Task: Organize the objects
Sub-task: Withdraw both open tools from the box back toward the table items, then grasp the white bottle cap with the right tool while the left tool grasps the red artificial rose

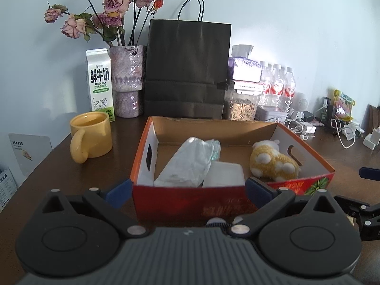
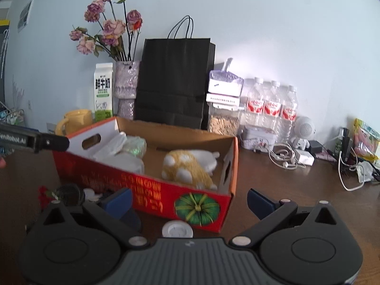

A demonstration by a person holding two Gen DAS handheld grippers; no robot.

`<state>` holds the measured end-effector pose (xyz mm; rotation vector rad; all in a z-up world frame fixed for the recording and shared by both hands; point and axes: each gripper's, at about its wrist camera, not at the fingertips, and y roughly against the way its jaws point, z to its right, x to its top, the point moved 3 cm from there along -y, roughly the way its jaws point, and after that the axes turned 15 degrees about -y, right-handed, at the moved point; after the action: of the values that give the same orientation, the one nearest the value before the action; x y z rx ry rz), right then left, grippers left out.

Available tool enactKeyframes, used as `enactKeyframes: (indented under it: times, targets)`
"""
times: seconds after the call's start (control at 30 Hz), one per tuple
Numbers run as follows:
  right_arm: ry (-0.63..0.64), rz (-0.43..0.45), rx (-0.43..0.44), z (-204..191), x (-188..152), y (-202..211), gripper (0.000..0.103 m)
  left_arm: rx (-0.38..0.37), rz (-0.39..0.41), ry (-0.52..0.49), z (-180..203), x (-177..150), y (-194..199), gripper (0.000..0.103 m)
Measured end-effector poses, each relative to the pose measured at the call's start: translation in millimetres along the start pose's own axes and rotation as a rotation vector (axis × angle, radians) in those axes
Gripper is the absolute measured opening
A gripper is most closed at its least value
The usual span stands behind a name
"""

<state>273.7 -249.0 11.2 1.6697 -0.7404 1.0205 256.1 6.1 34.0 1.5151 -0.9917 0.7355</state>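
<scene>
Both the left hand-held gripper [image 1: 187, 190] and the right hand-held gripper [image 2: 190, 200] are held spread and empty before the red box [image 2: 152, 185]. A white cap [image 2: 177, 230] is seen on the surface [image 2: 296, 180] just beside the box's near wall. A plush toy [image 1: 273, 163] and tissue pack [image 1: 187, 163] lie inside. Loose items apparently remain; the cap is judged the likely next pick.

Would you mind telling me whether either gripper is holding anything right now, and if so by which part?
Nothing is held. The left gripper and right gripper are both open, near the red box without gripping it.
</scene>
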Motion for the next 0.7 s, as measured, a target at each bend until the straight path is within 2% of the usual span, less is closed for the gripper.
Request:
enactKeyframes:
  times: [0.5, 0.53, 0.67, 0.7]
  targets:
    - [0.004, -0.141, -0.024, 23, -55, 29, 0.103, 0.014, -0.079, 0.007, -2, -43, 29, 0.103]
    - [0.003, -0.148, -0.019, 23, -58, 31, 0.101, 0.014, -0.081, 0.01, -2, -45, 31, 0.103]
    - [-0.005, -0.169, -0.006, 22, -62, 32, 0.08, 0.015, -0.087, 0.015, -4, -52, 39, 0.103]
    - [-0.009, -0.172, -0.003, 23, -63, 32, 0.077, 0.016, -0.089, 0.016, -4, -53, 41, 0.103]
